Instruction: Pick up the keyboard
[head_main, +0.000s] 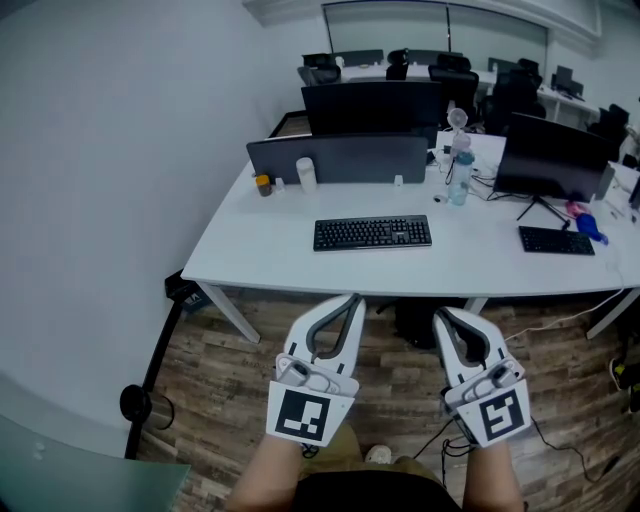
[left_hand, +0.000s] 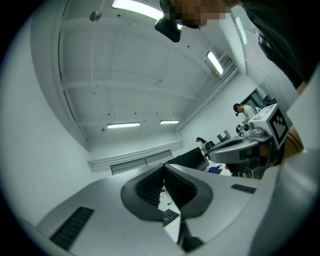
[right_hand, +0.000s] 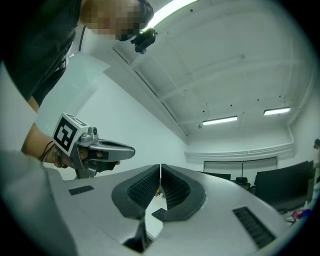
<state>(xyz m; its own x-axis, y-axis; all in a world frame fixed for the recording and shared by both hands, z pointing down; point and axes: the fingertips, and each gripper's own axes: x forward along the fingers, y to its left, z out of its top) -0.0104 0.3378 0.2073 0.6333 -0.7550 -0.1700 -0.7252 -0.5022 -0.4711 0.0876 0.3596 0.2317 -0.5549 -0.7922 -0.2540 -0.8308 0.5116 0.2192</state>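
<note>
Both shut and empty, our left tongs (head_main: 352, 300) and right tongs (head_main: 440, 316) face the black keyboard (head_main: 372, 232) lying crosswise ahead on the tabletop (head_main: 262, 252), left nearer

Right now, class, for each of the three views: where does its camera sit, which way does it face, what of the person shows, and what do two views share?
Head view: on the head, steeply down at the flat black keyboard on the white desk; forearms, left gripper, right gripper show.
Left gripper view: along its shut jaws, towards the ceiling; dark clothing shows.
Right gripper view: likewise; the left hand shows.
Shared: both gripper views show the keyboard.
</note>
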